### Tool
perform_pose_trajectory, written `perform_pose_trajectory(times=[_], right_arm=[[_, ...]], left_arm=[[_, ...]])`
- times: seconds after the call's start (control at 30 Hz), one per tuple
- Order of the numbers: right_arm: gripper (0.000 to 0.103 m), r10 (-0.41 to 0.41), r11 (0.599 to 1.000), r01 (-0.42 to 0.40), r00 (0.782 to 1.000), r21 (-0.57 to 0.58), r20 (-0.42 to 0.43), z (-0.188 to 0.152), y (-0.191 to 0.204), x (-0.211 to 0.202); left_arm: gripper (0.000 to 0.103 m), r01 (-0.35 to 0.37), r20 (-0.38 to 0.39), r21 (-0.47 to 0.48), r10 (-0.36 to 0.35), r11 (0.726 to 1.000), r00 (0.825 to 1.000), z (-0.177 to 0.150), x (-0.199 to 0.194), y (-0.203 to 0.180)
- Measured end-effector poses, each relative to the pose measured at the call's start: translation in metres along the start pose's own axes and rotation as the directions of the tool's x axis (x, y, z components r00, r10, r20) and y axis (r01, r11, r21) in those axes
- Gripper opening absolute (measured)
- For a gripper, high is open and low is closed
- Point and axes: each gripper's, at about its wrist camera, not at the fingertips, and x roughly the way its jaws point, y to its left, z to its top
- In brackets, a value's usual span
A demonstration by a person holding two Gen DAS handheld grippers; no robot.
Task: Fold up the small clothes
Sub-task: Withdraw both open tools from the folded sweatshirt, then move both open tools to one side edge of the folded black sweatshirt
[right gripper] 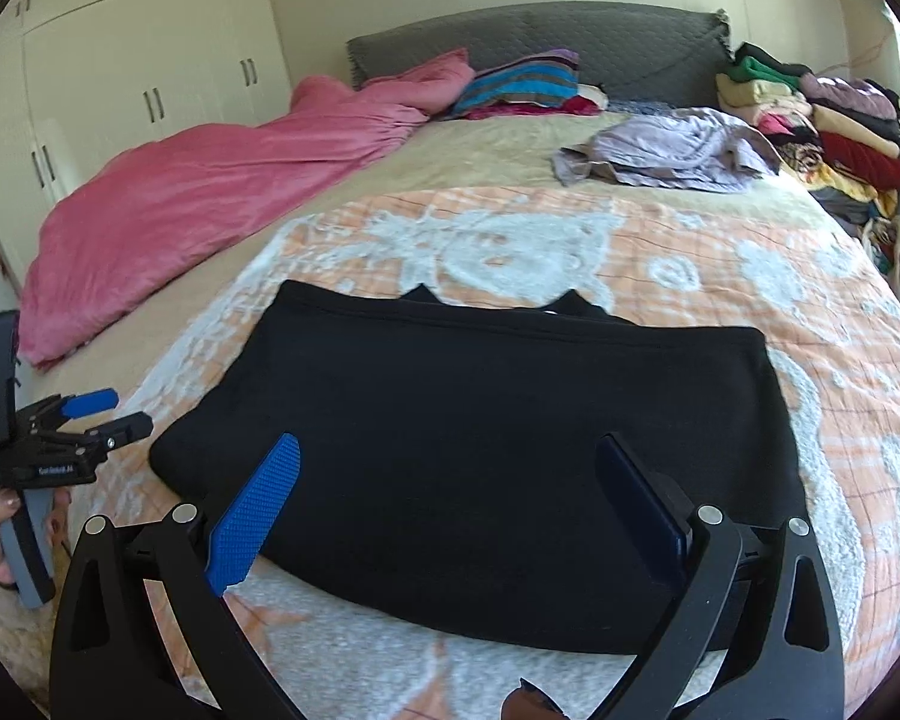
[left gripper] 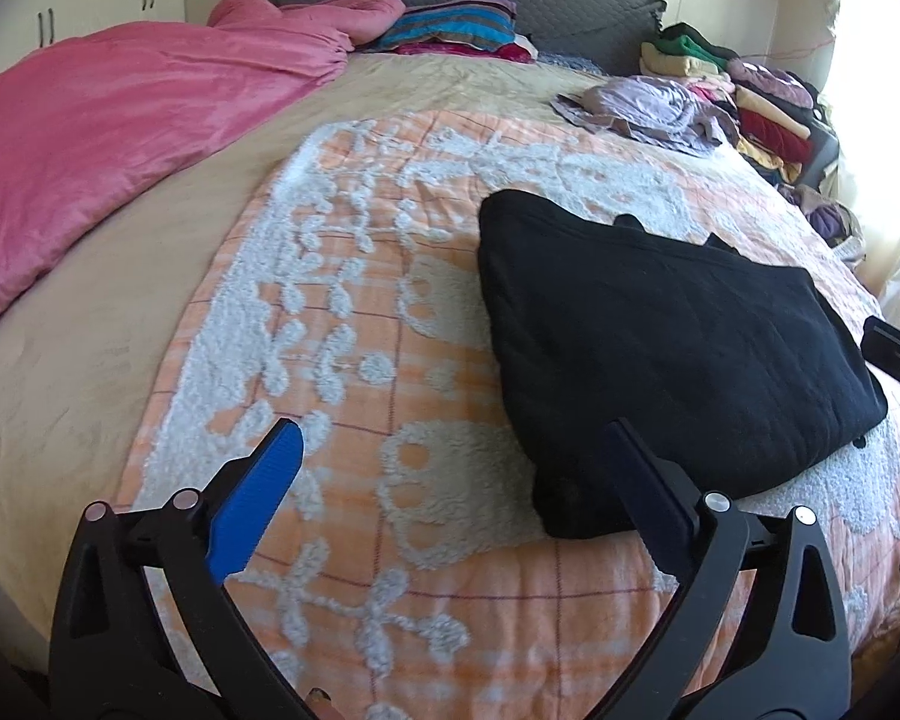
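On the orange and white blanket (right gripper: 720, 276), near its middle, lies the black garment (right gripper: 480, 450), folded into a flat, roughly rectangular bundle with two small points of cloth showing past its far edge. The right gripper (right gripper: 450, 492) hangs above the near edge of the garment with its jaws spread wide; nothing sits between the blue pads (right gripper: 258, 510) and neither pad touches the cloth. The left gripper (left gripper: 450, 480) is off the garment's left side, over the blanket, its jaws likewise fully apart and holding nothing; from its own camera the right-hand finger overlaps the garment's near corner, though contact cannot be told. In the right wrist view the same tool appears at the left edge, gripped by a hand (right gripper: 0, 534) with painted nails. The blanket covers the near part of a bed (left gripper: 78, 324) with a beige sheet. A pink duvet (left gripper: 102, 138) is bunched along the left side. A striped pillow (right gripper: 522, 87) rests against the grey headboard (right gripper: 570, 42). A crumpled lilac garment (right gripper: 672, 147) lies on the sheet beyond the blanket, and a pile of folded clothes (right gripper: 810, 114) occupies the far right corner. White wardrobe doors (right gripper: 150, 60) line the wall at left
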Motion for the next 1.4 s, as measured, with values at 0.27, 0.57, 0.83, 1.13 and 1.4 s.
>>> perform_pose_trajectory(times=[0.27, 0.57, 0.83, 1.13, 1.4], right_arm=[[0.098, 0.023, 0.997, -0.023, 1.000, -0.071, -0.003, 0.001, 0.035, 0.008], [0.098, 0.037, 0.978, -0.040, 0.999, -0.202, -0.019, -0.009, 0.086, 0.020], [0.098, 0.030, 0.953, -0.037, 0.999, -0.300, -0.028, -0.019, 0.121, 0.032], [0.098, -0.024, 0.912, 0.002, 0.999, -0.411, -0.049, -0.037, 0.148, 0.052], [0.098, -0.087, 0.870, 0.040, 0.994, -0.492, -0.072, -0.053, 0.158, 0.075]], left_arm=[[0.093, -0.020, 0.010, -0.027, 0.020, 0.999, 1.000, 0.002, -0.006, 0.017], [0.093, -0.040, 0.000, -0.044, 0.040, 0.998, 0.999, 0.007, -0.003, 0.030], [0.093, -0.035, 0.003, -0.054, 0.036, 0.998, 0.999, 0.015, 0.001, 0.033], [0.093, -0.019, 0.006, -0.052, 0.020, 0.998, 1.000, 0.031, 0.014, 0.025], [0.093, -0.004, -0.016, -0.038, 0.004, 0.999, 1.000, 0.039, 0.035, 0.017]])
